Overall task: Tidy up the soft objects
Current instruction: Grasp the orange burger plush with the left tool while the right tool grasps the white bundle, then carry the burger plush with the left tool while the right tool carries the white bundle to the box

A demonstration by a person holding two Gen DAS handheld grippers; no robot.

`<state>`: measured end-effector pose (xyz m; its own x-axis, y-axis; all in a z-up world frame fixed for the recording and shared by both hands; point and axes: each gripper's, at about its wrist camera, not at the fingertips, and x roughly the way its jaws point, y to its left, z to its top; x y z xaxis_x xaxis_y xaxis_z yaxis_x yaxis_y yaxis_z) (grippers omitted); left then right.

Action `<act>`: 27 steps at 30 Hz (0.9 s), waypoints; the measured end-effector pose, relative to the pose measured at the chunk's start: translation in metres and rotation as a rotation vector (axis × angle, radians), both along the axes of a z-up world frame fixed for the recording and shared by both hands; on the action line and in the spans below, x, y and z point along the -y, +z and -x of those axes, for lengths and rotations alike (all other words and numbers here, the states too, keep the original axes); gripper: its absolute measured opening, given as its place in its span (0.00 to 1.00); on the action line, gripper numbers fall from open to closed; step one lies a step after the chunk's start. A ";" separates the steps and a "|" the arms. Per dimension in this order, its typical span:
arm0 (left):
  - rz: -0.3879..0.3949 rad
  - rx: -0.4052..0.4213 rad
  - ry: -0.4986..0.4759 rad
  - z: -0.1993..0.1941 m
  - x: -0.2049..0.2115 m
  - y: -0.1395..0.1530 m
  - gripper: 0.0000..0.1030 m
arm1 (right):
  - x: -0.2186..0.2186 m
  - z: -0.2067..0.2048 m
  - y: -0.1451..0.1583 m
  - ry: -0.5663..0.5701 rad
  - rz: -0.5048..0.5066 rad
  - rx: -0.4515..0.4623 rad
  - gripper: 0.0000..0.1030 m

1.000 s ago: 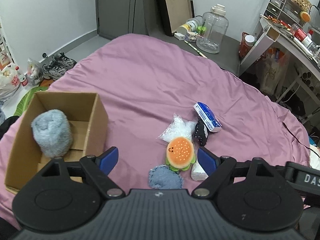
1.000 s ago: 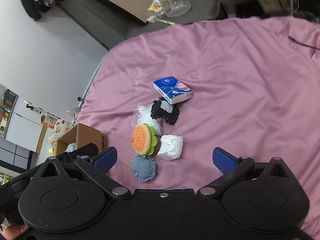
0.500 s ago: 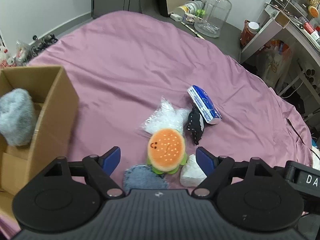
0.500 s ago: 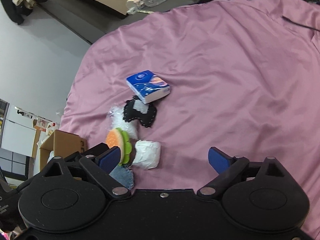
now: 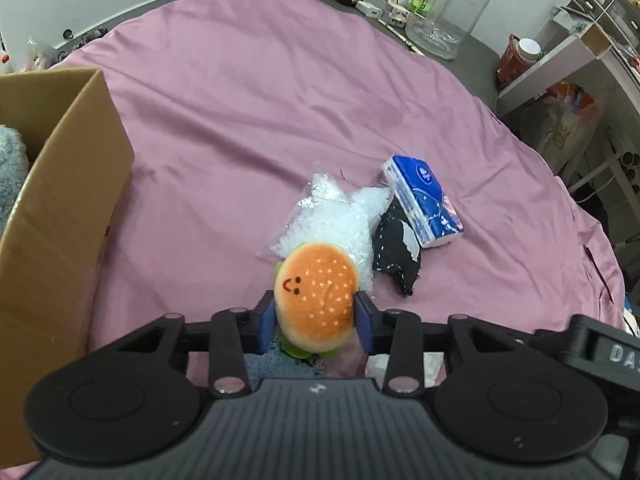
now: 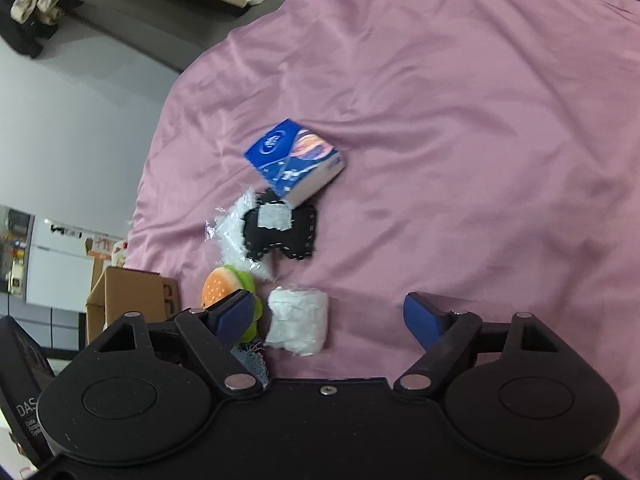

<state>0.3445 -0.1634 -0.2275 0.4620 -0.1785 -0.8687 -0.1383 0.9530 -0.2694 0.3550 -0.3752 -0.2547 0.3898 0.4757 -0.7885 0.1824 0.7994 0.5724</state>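
Closed since before, left gripper (image 5: 314, 316) jaws clamp one burger plush (image 5: 316, 295); right gripper (image 6: 330, 318) jaws apart.

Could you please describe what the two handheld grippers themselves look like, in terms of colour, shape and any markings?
Both the left gripper and right gripper are matte black plastic, with two round discs, angled linkage arms with silver rivets, and blue ribbed fingertips. The left body is ribbed. Partial white lettering "DAS" shows on each gripper's housing in the other's view. No cables or sleeves are visible.
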 end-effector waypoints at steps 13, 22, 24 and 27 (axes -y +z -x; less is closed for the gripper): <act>0.010 0.039 0.039 0.010 -0.021 0.022 0.36 | -0.037 -0.006 -0.001 0.118 0.090 0.023 0.62; 0.000 0.073 0.049 0.025 -0.040 0.044 0.36 | -0.049 0.005 0.018 0.160 0.115 0.067 0.35; 0.001 0.081 0.050 0.029 -0.043 0.049 0.36 | -0.050 0.009 0.025 0.156 0.125 0.080 0.35; -0.004 0.098 0.048 0.036 -0.045 0.056 0.36 | -0.053 0.015 0.034 0.150 0.147 0.097 0.35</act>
<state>0.3089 -0.1181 -0.1715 0.5526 -0.1508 -0.8197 -0.1571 0.9470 -0.2801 0.3401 -0.3226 -0.2203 0.4013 0.4164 -0.8158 0.0051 0.8896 0.4566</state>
